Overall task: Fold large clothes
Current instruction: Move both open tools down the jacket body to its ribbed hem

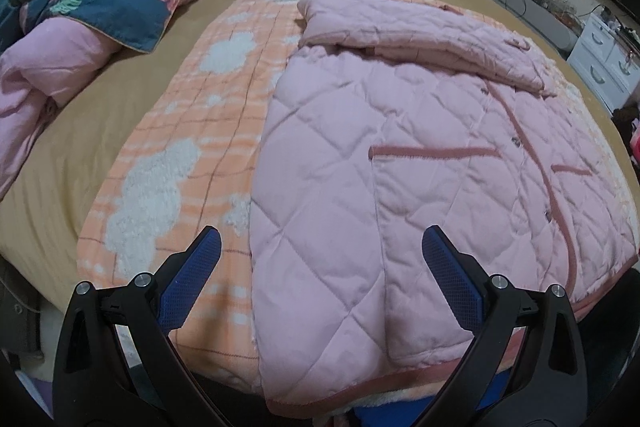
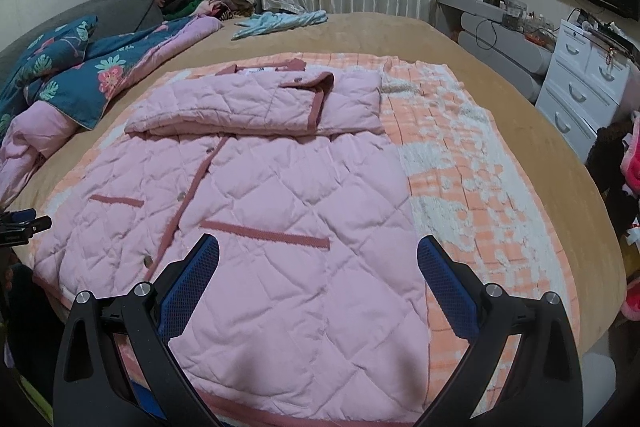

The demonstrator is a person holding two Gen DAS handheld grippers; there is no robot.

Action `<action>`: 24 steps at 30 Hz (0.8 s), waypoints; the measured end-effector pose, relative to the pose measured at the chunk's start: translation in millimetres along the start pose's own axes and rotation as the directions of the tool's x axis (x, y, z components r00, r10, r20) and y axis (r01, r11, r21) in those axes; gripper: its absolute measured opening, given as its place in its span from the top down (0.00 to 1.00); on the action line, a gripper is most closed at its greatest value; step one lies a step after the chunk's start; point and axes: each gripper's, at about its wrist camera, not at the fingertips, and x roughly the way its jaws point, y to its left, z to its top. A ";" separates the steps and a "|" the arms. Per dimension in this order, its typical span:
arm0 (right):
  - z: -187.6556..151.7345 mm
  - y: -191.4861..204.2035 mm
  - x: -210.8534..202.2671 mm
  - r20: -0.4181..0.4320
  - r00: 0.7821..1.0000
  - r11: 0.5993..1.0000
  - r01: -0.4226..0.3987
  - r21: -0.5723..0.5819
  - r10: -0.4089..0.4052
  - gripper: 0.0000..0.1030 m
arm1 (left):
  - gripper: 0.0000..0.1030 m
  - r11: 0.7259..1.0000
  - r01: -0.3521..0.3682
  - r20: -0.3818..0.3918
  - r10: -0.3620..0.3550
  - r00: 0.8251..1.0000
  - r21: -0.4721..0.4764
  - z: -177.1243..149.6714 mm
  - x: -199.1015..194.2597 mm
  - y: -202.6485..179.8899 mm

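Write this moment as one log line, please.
left gripper: open, empty | right gripper: open, empty | pink quilted jacket: flat on orange blanket, sleeves folded across chest

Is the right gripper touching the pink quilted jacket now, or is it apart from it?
Cannot tell. In the right wrist view the right gripper is open above the pink quilted jacket, but no contact or gap shows plainly.

Left gripper (image 1: 321, 251) and right gripper (image 2: 319, 257): black plastic curved arms, silver round screws at pivots, blue mesh-textured finger pads (image 1: 450, 277).
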 end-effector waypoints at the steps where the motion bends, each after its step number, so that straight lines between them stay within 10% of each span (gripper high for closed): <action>1: -2.2 -1.7 0.9 -0.007 1.000 1.000 0.001 0.000 -0.001 0.04 | 0.08 1.000 0.002 -0.005 -0.002 1.000 -0.002 -1.7 1.6 1.0; 15: -54.6 -33.3 25.5 -0.189 0.982 0.998 0.002 0.055 0.009 0.04 | 0.08 1.000 0.001 -0.085 -0.002 0.996 -0.016 -24.9 20.5 18.1; 24: -80.2 -52.5 46.0 -0.356 0.931 0.992 -0.037 0.122 0.078 0.04 | 0.08 0.999 0.025 -0.124 -0.029 0.992 -0.031 -34.2 28.3 24.3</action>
